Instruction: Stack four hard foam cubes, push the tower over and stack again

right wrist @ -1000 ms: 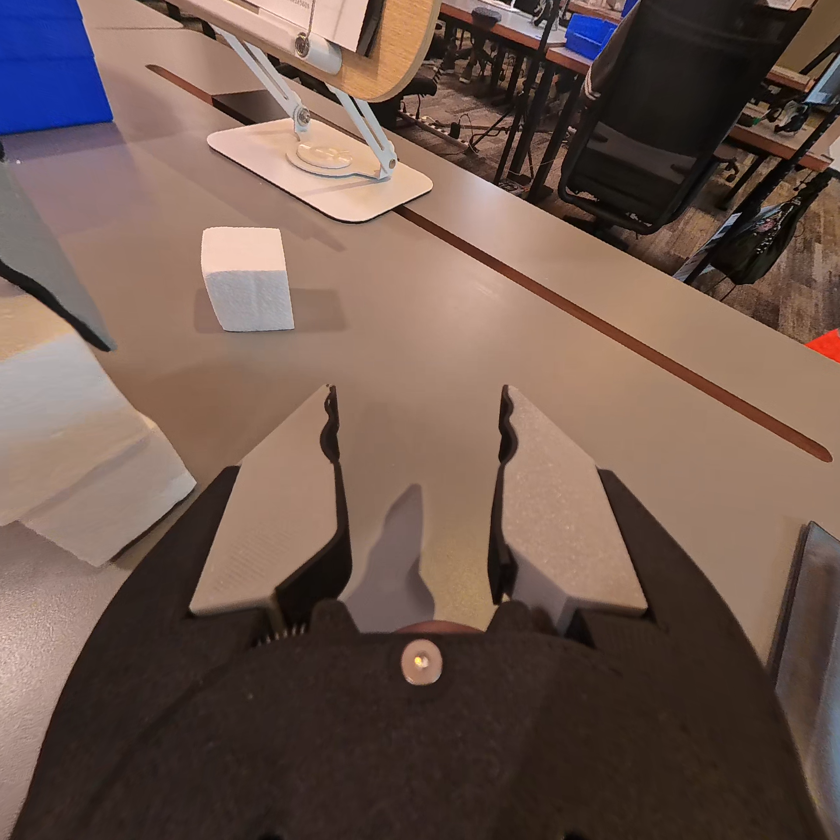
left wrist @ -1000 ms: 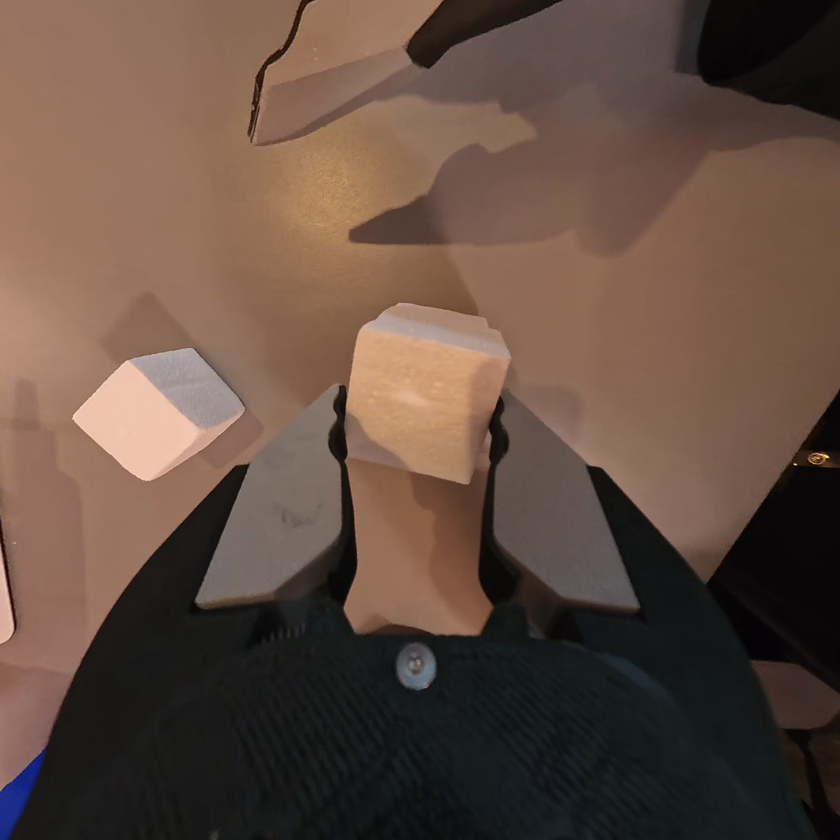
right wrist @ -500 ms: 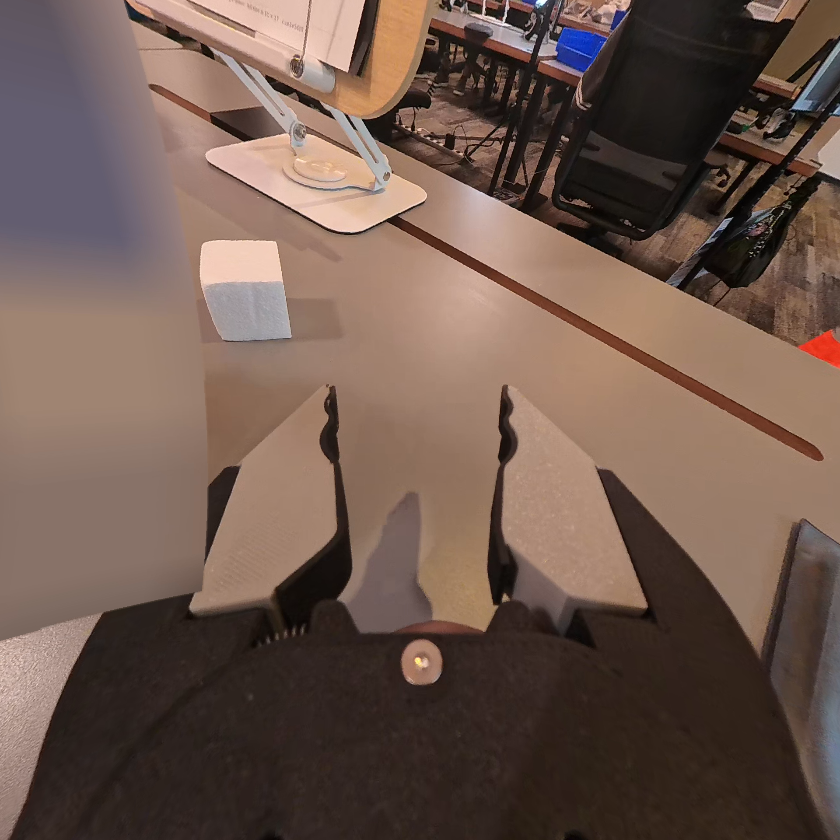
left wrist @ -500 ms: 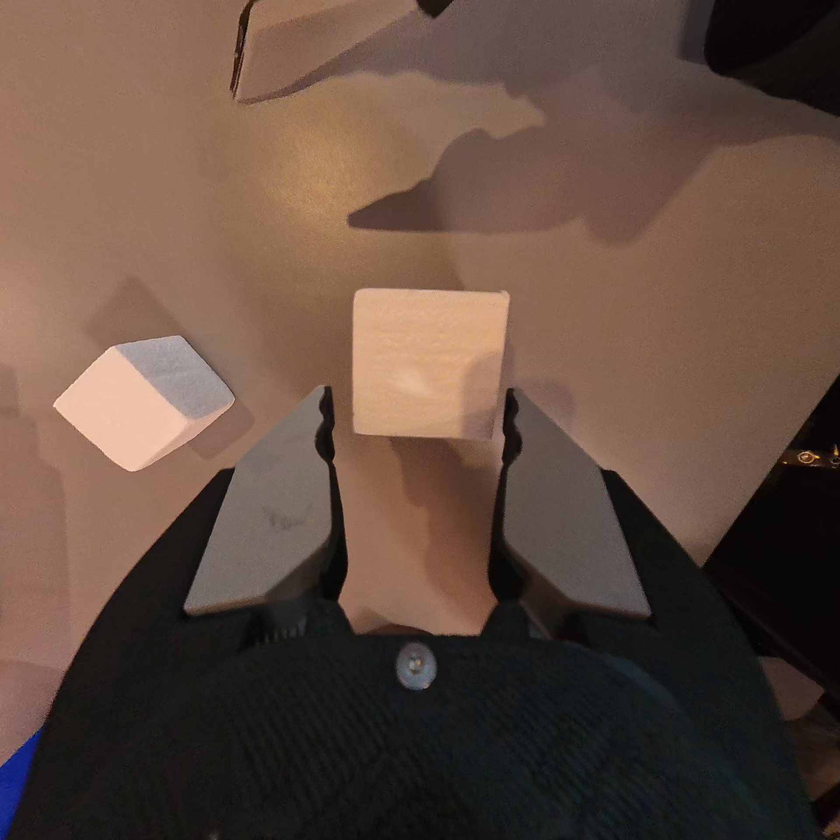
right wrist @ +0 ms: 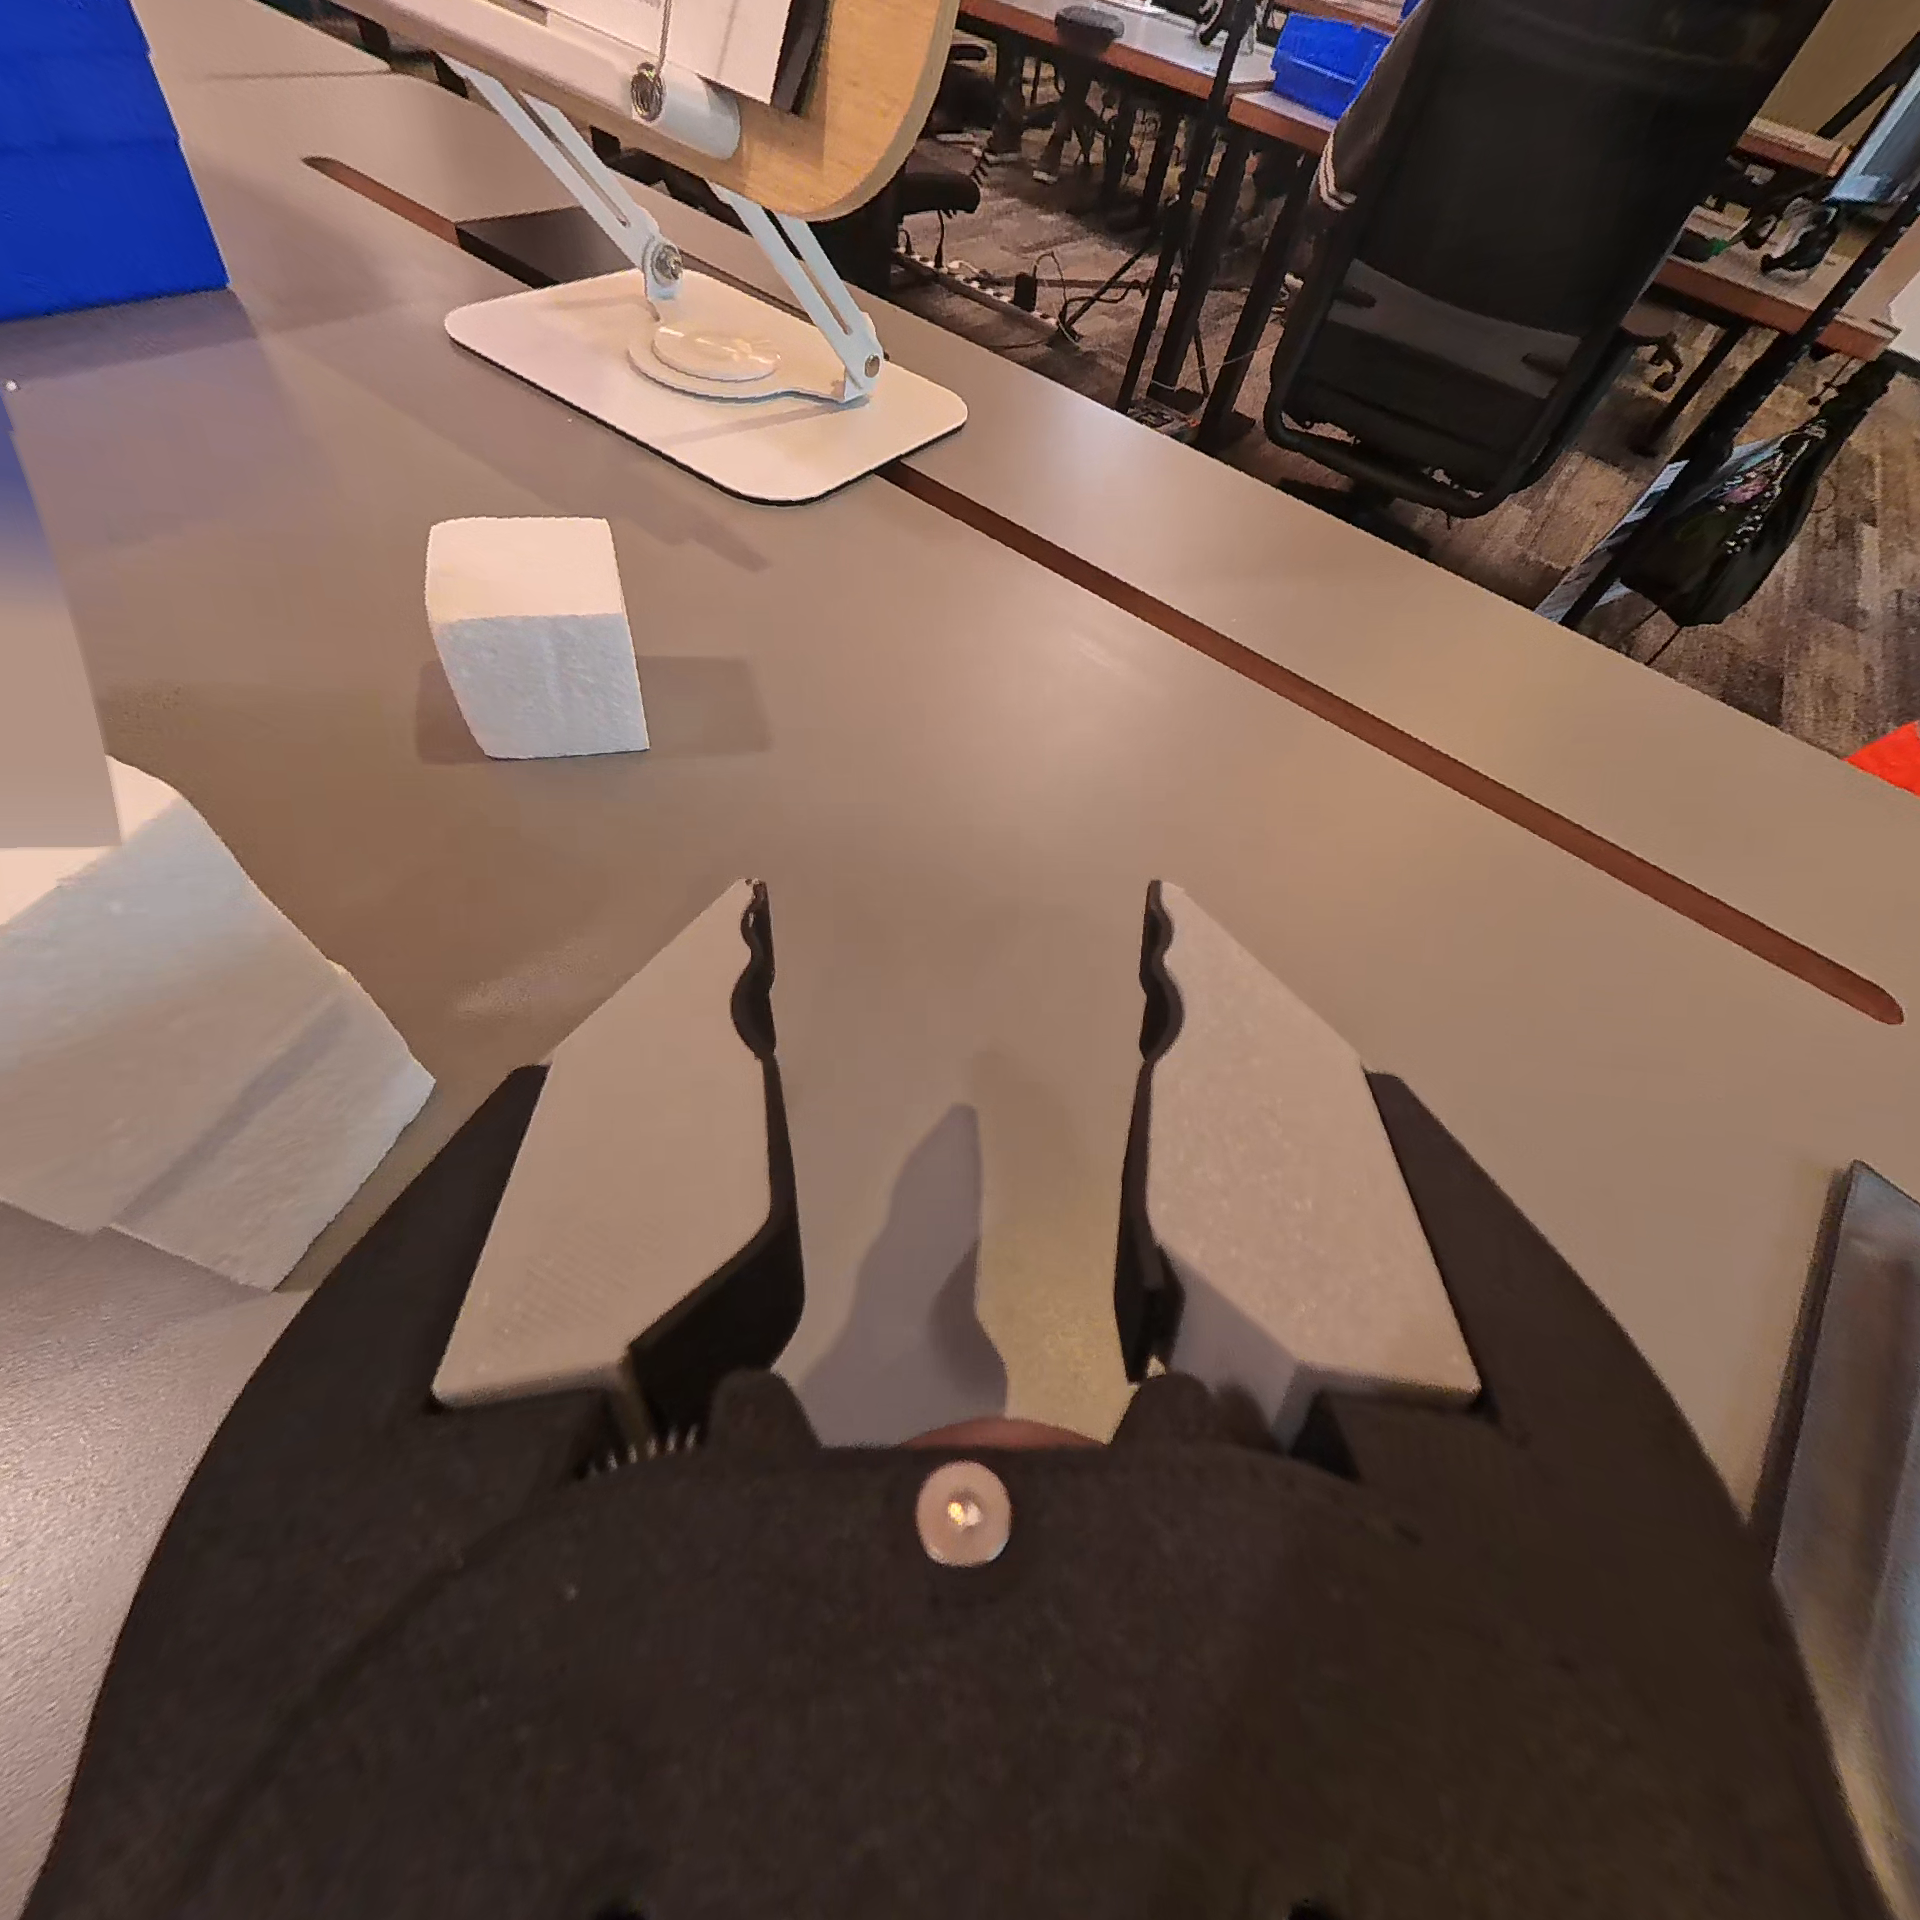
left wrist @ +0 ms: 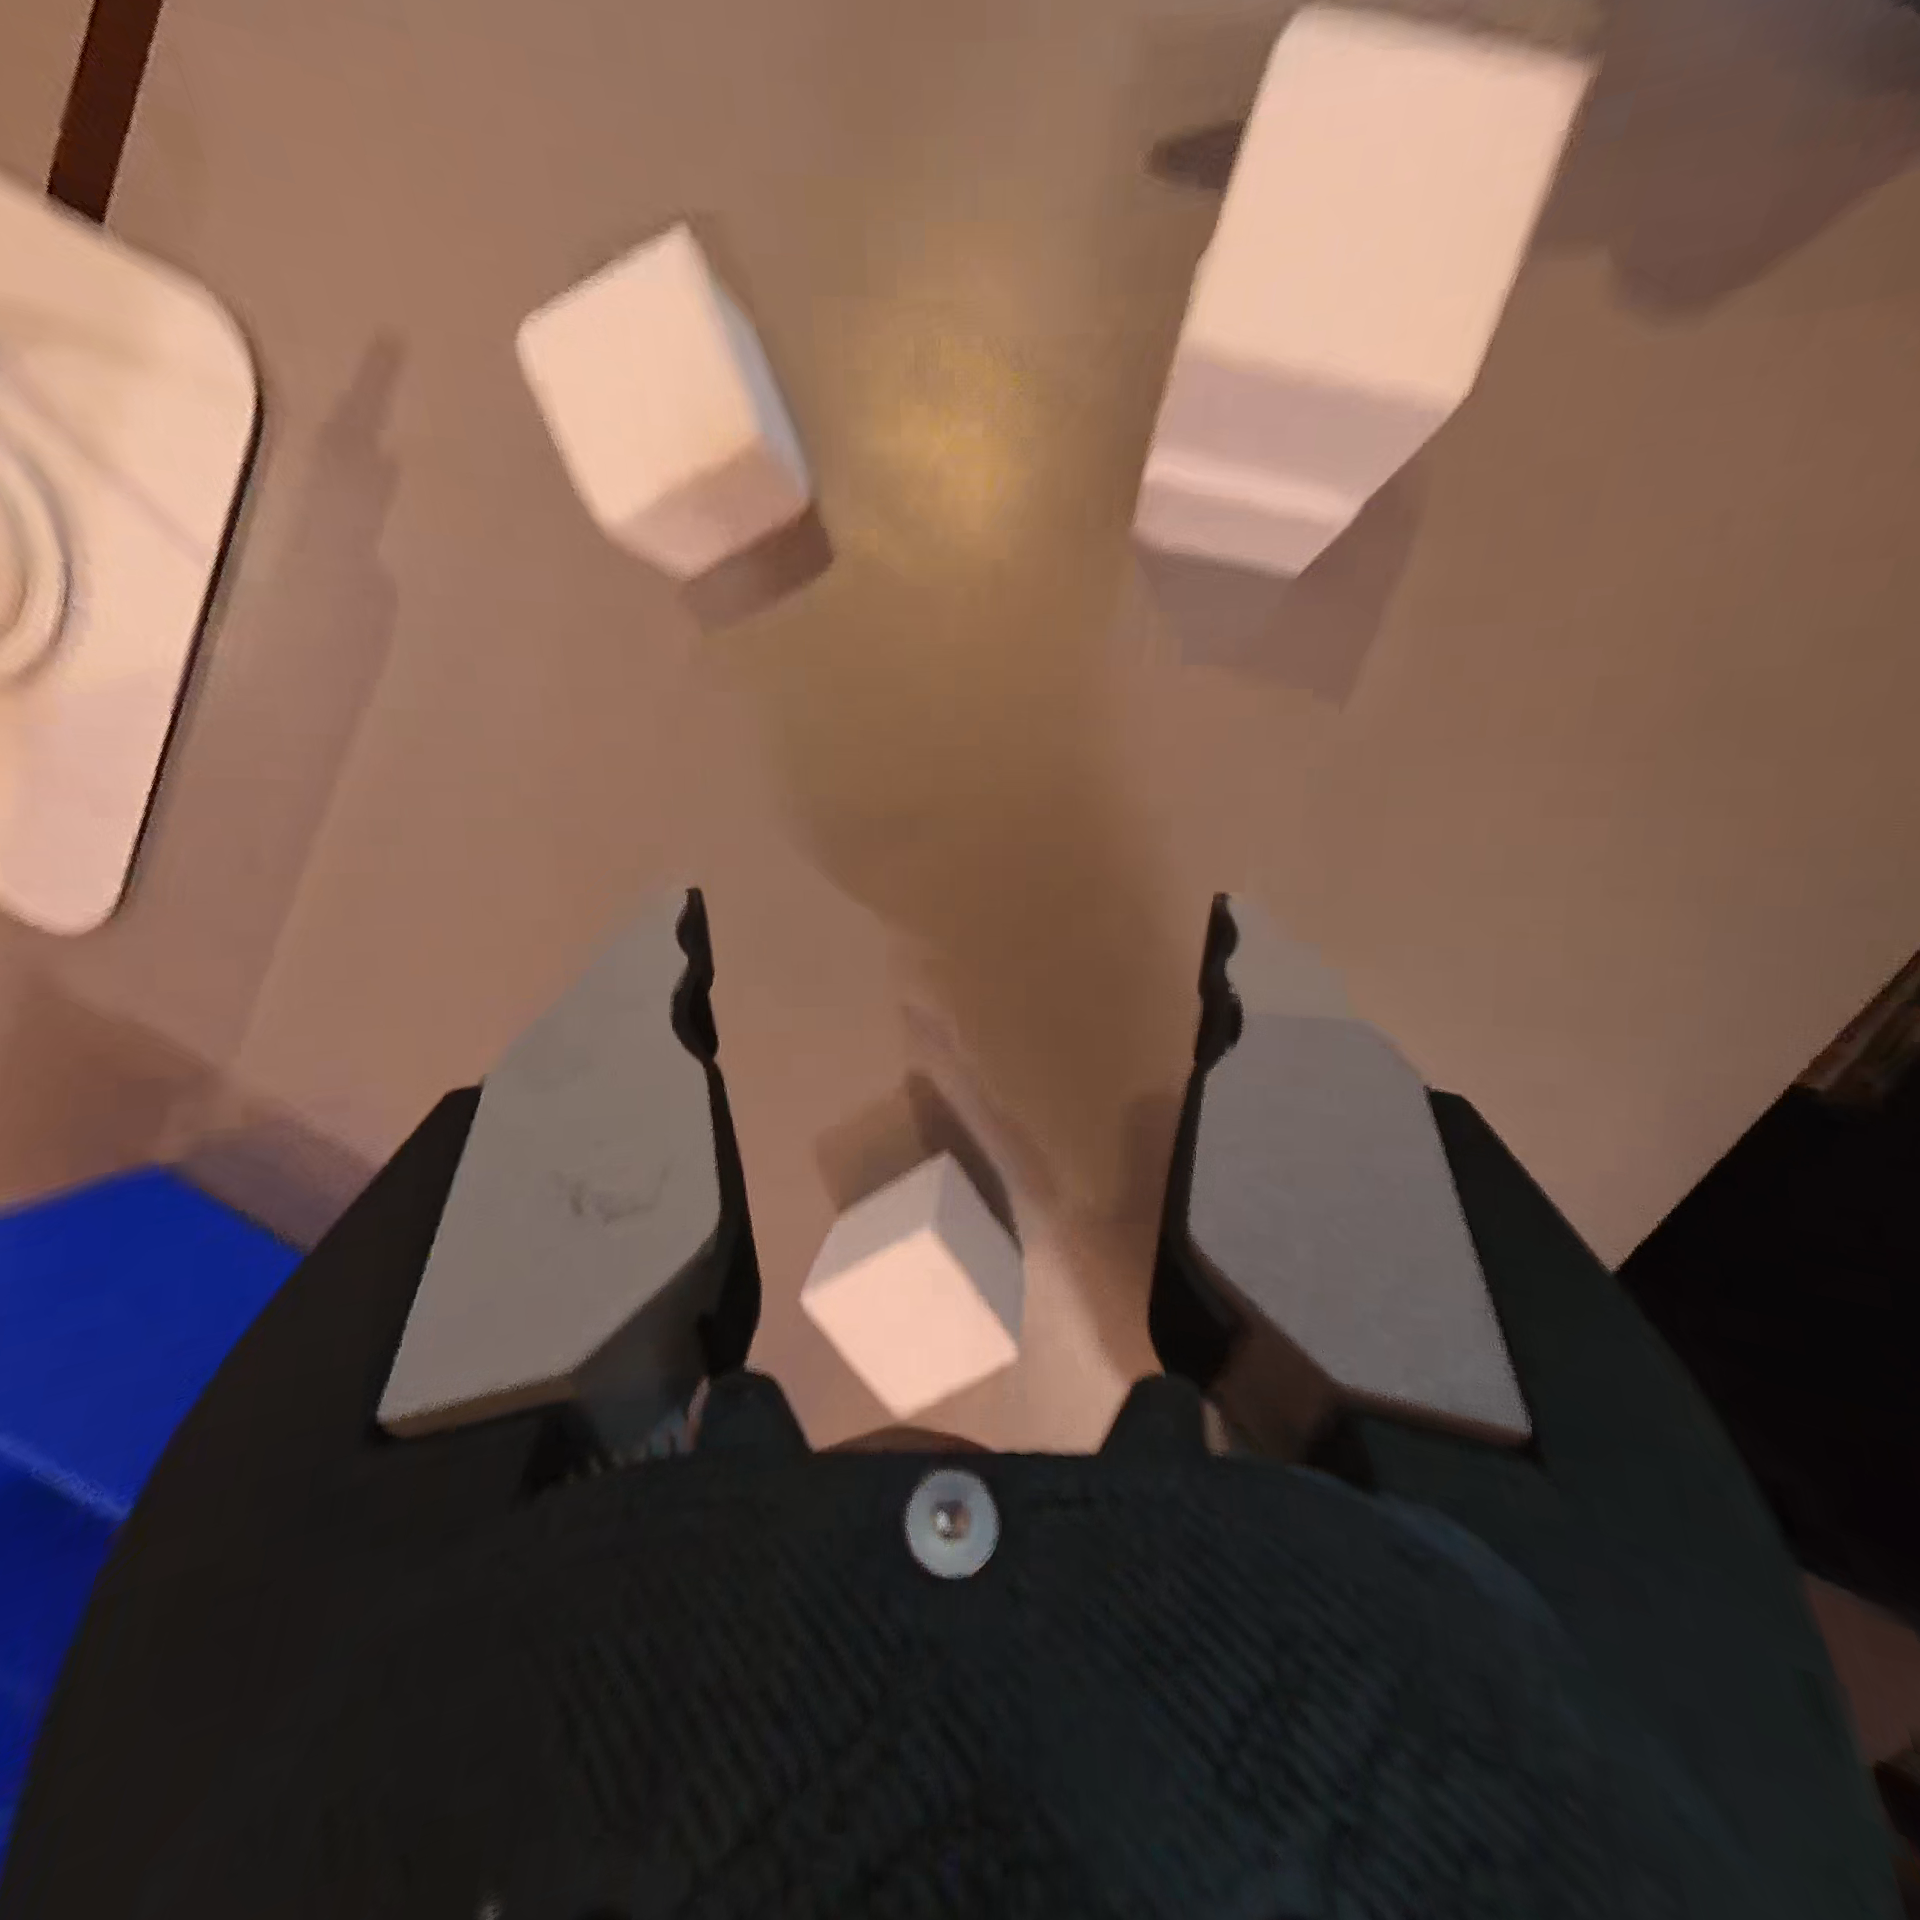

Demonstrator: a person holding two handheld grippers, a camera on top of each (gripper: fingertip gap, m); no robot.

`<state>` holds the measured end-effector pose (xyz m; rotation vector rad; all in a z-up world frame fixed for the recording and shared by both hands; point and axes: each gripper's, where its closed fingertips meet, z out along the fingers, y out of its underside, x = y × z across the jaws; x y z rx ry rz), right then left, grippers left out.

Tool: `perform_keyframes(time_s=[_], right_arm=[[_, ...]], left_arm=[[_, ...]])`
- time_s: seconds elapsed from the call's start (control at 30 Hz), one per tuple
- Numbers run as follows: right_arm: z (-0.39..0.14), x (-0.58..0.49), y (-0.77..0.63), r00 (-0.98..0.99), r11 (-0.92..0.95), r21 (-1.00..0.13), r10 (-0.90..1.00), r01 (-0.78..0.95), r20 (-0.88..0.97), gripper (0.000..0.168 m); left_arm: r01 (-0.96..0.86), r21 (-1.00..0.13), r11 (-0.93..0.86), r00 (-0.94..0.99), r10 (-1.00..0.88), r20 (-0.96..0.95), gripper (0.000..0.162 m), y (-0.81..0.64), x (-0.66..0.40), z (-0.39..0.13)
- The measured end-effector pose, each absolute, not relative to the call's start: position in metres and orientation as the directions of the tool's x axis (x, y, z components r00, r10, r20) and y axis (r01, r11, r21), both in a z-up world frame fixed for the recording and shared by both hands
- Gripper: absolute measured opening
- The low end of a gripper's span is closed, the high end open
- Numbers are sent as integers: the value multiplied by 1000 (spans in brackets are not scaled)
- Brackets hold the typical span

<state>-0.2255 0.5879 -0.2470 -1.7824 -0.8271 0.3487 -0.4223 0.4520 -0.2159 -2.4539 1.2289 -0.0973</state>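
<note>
The left wrist view is blurred and looks down from high above the tan table (left wrist: 1455,831). My left gripper (left wrist: 956,914) is open and empty. A stack of two white foam cubes (left wrist: 1351,291) stands ahead to the right. One loose cube (left wrist: 665,405) lies ahead to the left. Another loose cube (left wrist: 914,1288) lies on the table far below, seen between the fingers and not held. My right gripper (right wrist: 954,899) is open and empty low over the table. The stack (right wrist: 156,1039) is close on its left, and a loose cube (right wrist: 530,634) lies ahead left.
A white stand base (right wrist: 707,395) carrying a wooden board sits at the back; it also shows in the left wrist view (left wrist: 94,551). A blue bin (right wrist: 94,156) stands far left. A dark metal edge (right wrist: 1860,1455) is at the right. An office chair (right wrist: 1507,260) stands beyond the table. There is about 25 cm between the tips of the two grippers. My right tips are roughly 9 cm from the stack (right wrist: 156,1039).
My left gripper opened, let go of the cube on top of another cube, and pulled up and away. My right gripper has stayed open and shifted only slightly.
</note>
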Motion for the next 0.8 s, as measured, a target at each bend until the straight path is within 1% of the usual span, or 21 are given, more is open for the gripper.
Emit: perform_keyframes(time_s=[0.1,0.2,0.27,0.43,0.47,0.5,0.53,0.6,0.7,0.8], right_arm=[[-245,-227,586,710,-160,-917,685,366,164,69],[-247,-230,585,704,-155,-912,687,380,177,69],[-249,-231,585,701,-157,-908,690,388,180,69],[-251,-232,584,699,-158,-905,691,395,185,69],[-251,-232,584,699,-157,-905,691,395,185,69],[-251,-232,584,699,-158,-905,691,395,185,69],[-251,-232,584,699,-158,-905,691,396,185,69],[-252,-231,584,701,-160,-905,689,395,185,69],[-252,-231,585,702,-161,-905,688,394,183,69],[-252,-230,586,702,-161,-903,687,397,186,69]], left_arm=[[-707,-344,-618,687,-714,-131,94,433,-467,-230],[-665,-282,-692,744,-647,-167,94,410,-510,-257],[-628,-263,-732,778,-603,-179,94,398,-531,-272],[-553,-289,-782,829,-552,-93,91,385,-550,-293],[-544,-296,-785,833,-549,-74,87,385,-550,-295],[-539,-301,-786,832,-553,-47,77,386,-548,-297],[-540,-306,-784,825,-564,-12,62,386,-544,-299],[-547,-319,-774,811,-584,28,61,389,-537,-299],[-588,-327,-740,777,-629,27,61,399,-525,-291],[-651,-403,-643,694,-719,27,61,418,-488,-265]])
